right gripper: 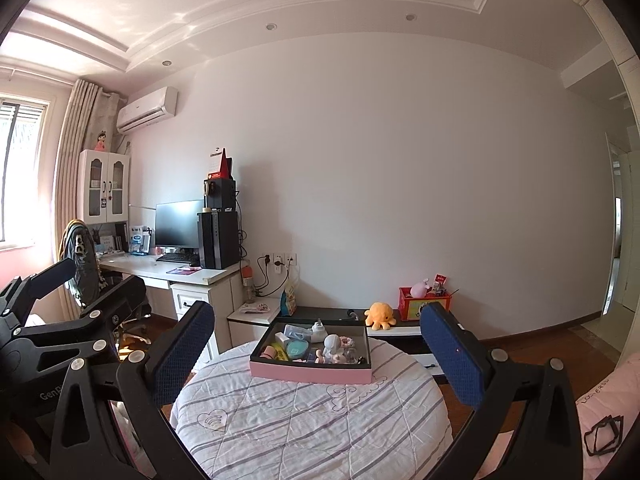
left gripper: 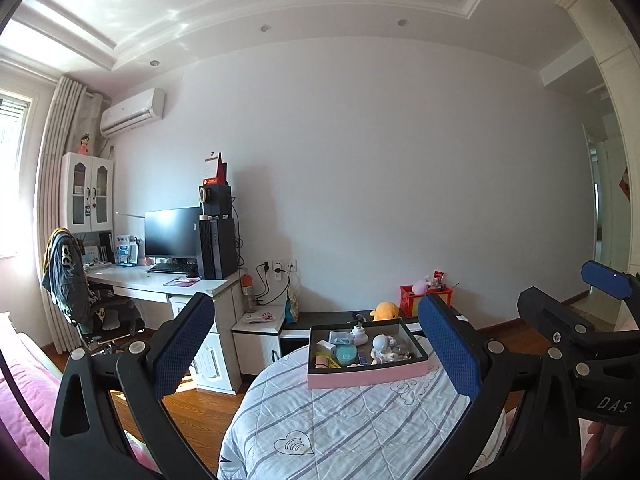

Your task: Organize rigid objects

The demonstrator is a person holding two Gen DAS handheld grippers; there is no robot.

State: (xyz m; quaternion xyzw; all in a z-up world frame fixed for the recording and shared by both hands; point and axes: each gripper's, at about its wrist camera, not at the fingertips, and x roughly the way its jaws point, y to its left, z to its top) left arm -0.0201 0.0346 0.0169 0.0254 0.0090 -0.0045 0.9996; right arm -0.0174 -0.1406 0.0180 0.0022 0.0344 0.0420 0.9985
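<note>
A pink-sided tray (left gripper: 360, 378) (right gripper: 308, 374) with a dark inside sits at the far edge of a round surface under a striped quilt (left gripper: 340, 428) (right gripper: 304, 420). It holds several small objects: a teal round case (left gripper: 346, 354) (right gripper: 297, 347), a white figurine (left gripper: 380, 343) (right gripper: 332, 343), small boxes and bottles. My left gripper (left gripper: 316, 352) is open and empty, held short of the tray. My right gripper (right gripper: 316, 356) is open and empty, also short of it. Each gripper shows at the edge of the other's view.
A desk (right gripper: 180, 272) with a monitor, computer tower and chair stands at the left. A low cabinet behind the tray carries an orange plush octopus (right gripper: 380, 314) and a red box (right gripper: 424, 302). Wood floor surrounds the quilt. A pink bed (left gripper: 24, 392) lies at the left.
</note>
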